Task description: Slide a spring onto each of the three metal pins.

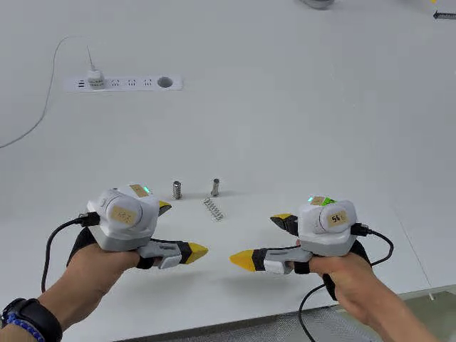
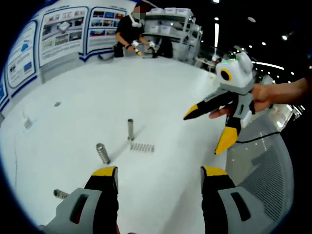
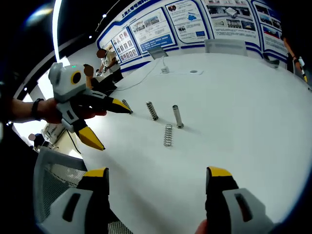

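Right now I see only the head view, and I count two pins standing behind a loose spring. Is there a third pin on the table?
Observer: Yes. The right gripper view shows a third pin standing at the far jaw tip of the left gripper. It looks coiled, so it probably carries a spring already.
Operator: Which of my two pins is free?
Observer: The left gripper view is closer. It shows your right pin with a smooth bare shaft, while your left pin is wrapped in a spring. The loose spring lies flat near the bare one.
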Demonstrator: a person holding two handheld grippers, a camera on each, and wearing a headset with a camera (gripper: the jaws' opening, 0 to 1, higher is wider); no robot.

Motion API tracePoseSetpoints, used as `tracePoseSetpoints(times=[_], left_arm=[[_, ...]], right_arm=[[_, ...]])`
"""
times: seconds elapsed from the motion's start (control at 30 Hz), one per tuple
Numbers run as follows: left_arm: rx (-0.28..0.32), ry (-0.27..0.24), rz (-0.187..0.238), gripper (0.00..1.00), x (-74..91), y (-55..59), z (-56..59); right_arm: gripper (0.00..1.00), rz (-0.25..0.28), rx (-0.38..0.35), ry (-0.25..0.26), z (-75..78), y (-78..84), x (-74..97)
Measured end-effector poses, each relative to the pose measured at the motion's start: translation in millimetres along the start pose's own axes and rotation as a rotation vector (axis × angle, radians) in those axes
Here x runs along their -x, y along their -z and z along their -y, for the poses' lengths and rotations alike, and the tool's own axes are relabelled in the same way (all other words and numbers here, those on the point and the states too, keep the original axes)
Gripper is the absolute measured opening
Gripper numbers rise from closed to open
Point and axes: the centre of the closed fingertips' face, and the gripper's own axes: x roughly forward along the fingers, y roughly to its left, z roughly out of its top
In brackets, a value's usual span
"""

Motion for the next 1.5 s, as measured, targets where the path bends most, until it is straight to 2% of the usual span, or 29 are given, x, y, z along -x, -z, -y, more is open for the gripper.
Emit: tracePoseSetpoints(times=[0.3,0.47,0.6,0.77,0.87,1.1,1.23,1.37,1.5], left_arm=[[-0.14,0.053,-0.064,0.7,-20.0,-9.7,5.3],[-0.233,0.079,-0.116,0.7,-34.0,-8.8,8.3],[-0.265,0.109,-0.133,0.7,-42.8,-9.4,12.6],[-0.365,0.126,-0.171,0.7,-53.9,-9.7,11.2],[-0.369,0.141,-0.177,0.7,-59.4,-10.7,12.1],[-0.389,0.166,-0.213,0.69,-75.4,-4.3,9.1],[-0.384,0.179,-0.238,0.68,-84.6,0.3,7.1],[-0.334,0.181,-0.242,0.67,-88.6,3.7,4.2],[-0.321,0.169,-0.255,0.65,-88.7,8.5,1.3]], right_arm=[[0.83,0.011,-0.014,0.007,2.0,0.1,3.6],[0.83,0.009,-0.012,0.005,2.2,1.3,4.5],[0.83,0.019,-0.03,0.014,6.5,1.2,6.4],[0.83,0.031,-0.045,0.026,11.5,0.6,11.4],[0.83,0.036,-0.055,0.035,15.7,1.9,12.6],[0.81,0.043,-0.092,0.05,18.1,6.0,11.9],[0.8,0.071,-0.138,0.05,19.1,3.9,12.4],[0.79,0.08,-0.147,0.058,21.1,2.9,14.9],[0.79,0.083,-0.161,0.064,23.8,4.5,16.0]])
